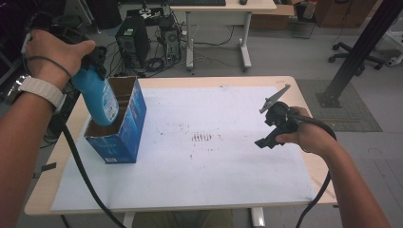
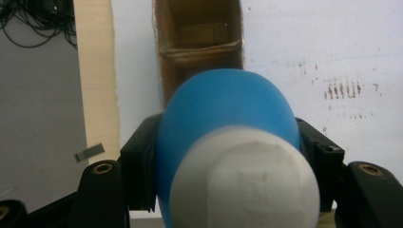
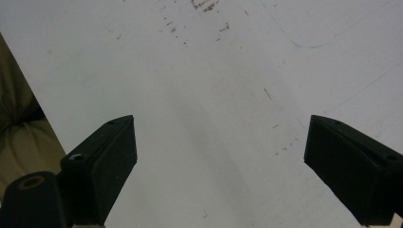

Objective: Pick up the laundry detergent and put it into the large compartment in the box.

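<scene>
A blue bottle with a white cap hangs neck-up over an open blue carton at the table's left. Its lower end dips into the carton's brown cardboard inside. My left gripper is shut on the bottle's blue body, one black pad on each side. My right gripper stands open above the white sheet, nothing between its jaws. In the high view the right gripper hovers at the table's right side.
A white paper sheet with brown smudges covers most of the wooden table. A cable trails off the table's left front. Beyond the table stand a computer tower and a desk.
</scene>
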Action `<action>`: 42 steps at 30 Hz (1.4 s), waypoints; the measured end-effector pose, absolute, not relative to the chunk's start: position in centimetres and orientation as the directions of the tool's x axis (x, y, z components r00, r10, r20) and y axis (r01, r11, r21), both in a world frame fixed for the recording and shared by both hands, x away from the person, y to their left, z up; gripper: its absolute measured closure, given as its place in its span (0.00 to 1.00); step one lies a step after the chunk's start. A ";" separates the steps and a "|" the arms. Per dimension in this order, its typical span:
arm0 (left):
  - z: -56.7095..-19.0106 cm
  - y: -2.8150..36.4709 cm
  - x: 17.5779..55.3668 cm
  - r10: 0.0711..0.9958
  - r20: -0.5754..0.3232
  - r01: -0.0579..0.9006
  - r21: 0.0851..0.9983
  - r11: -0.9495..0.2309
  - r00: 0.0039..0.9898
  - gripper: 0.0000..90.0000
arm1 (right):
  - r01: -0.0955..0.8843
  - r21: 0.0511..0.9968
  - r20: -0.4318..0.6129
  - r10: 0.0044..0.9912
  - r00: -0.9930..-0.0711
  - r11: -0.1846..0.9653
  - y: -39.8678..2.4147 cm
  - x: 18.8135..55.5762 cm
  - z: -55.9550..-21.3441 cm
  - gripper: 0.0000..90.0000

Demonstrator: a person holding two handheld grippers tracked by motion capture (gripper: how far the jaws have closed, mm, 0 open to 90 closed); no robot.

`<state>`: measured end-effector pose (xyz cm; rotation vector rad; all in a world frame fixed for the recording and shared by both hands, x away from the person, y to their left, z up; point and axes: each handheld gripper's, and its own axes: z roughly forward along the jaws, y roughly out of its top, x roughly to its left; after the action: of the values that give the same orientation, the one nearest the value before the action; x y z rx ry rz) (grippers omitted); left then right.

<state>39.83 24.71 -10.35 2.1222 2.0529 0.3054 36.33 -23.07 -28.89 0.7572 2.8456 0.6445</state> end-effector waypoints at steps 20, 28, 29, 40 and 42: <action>-14.1 25.7 40.7 0.999 0.027 0.965 0.259 -0.027 0.021 0.41 | 0.451 0.422 -0.010 0.501 -0.865 0.787 -22.8 36.4 -29.0 0.12; -15.4 25.7 41.0 0.999 0.036 0.966 0.257 -0.033 0.024 0.41 | 0.456 0.417 -0.008 0.505 -0.863 0.786 -22.8 36.4 -29.1 0.12; -15.5 25.7 41.0 0.999 0.037 0.965 0.262 -0.034 0.025 0.41 | 0.457 0.416 -0.008 0.506 -0.863 0.786 -22.8 36.4 -29.1 0.12; -17.4 25.5 41.4 0.998 0.050 0.967 0.251 -0.049 0.038 0.41 | 0.460 0.415 -0.001 0.506 -0.863 0.785 -22.9 36.5 -29.5 0.12; -17.7 25.5 41.5 0.998 0.056 0.968 0.245 -0.054 0.042 0.41 | 0.462 0.414 -0.001 0.507 -0.862 0.785 -23.0 36.4 -29.5 0.12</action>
<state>41.48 25.46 -17.72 2.1614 2.0583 0.3184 36.43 -22.99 -29.51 0.7797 2.8612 0.6194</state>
